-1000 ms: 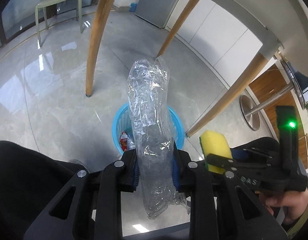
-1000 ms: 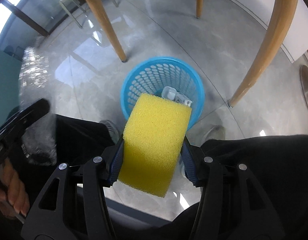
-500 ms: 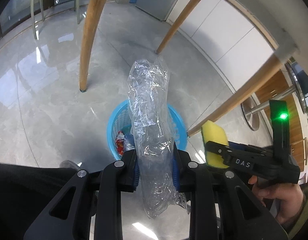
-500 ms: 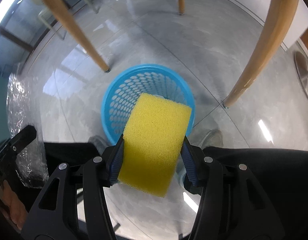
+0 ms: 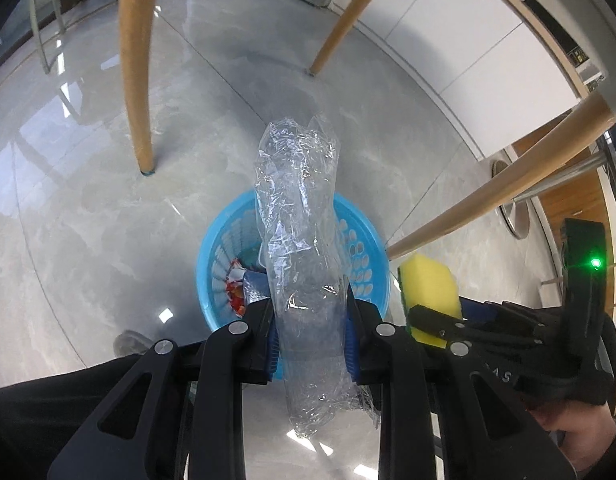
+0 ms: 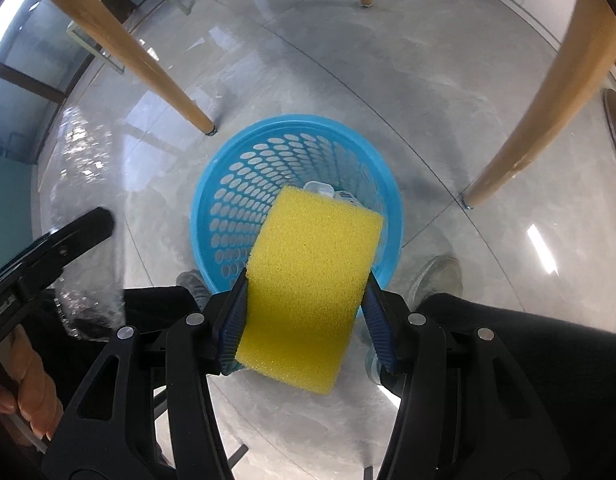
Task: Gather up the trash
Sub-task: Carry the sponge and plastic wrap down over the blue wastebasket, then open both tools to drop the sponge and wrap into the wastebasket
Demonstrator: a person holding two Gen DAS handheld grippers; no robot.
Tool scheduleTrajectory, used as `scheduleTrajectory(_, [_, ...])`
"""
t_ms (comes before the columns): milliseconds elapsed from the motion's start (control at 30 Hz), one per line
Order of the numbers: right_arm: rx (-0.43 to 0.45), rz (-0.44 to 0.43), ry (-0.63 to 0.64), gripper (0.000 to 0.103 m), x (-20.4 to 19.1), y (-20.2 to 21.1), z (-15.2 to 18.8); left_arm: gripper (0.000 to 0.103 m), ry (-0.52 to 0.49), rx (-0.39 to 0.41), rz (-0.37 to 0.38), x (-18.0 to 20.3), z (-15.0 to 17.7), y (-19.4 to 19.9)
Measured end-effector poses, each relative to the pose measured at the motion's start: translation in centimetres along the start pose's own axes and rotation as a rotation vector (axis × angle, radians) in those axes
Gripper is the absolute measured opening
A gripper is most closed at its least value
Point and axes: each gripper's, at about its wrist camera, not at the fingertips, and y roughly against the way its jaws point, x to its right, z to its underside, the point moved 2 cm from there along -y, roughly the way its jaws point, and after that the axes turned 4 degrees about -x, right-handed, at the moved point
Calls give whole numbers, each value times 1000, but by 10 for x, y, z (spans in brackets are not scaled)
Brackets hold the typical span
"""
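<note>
My left gripper [image 5: 310, 332] is shut on a crumpled clear plastic bottle [image 5: 299, 216] and holds it above the blue perforated trash basket [image 5: 366, 248] on the floor. My right gripper [image 6: 305, 304] is shut on a yellow sponge [image 6: 308, 280] and holds it over the near rim of the same basket [image 6: 243, 184]. The sponge [image 5: 428, 284] and the right gripper also show in the left wrist view, to the right of the basket. Trash lies in the basket: a red wrapper [image 5: 233, 292] and a white item [image 6: 320, 189].
Wooden table legs stand around the basket on the grey tiled floor: one at the left [image 5: 137, 80], one at the right [image 5: 488, 204], one further back [image 5: 344, 20]. White cabinets [image 5: 468, 40] line the far wall. My dark trousers and shoes [image 6: 436, 272] are below.
Both grippers have moved forward and closer to the basket, which now appears larger and more centred under the bottle and the sponge. Both holds are unchanged.
</note>
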Motion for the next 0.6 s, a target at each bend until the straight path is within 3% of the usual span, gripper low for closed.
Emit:
scheduleTrajectory(200, [-16, -13, -4, 53, 3, -7, -7, 28, 25, -32, 17, -1, -8, -9])
scheduleTrajectory(233, [-22, -25, -6, 55, 2, -8, -8, 32, 26, -33, 23, -1, -9, -9])
scheduleTrajectory(300, [-12, -34, -10, 61, 0, -6, -9, 54, 33, -23, 22, -3, -11, -9])
scheduleTrajectory(600, [15, 8, -8, 69, 1, 0, -9, 56, 105, 18, -7, -19, -12, -1])
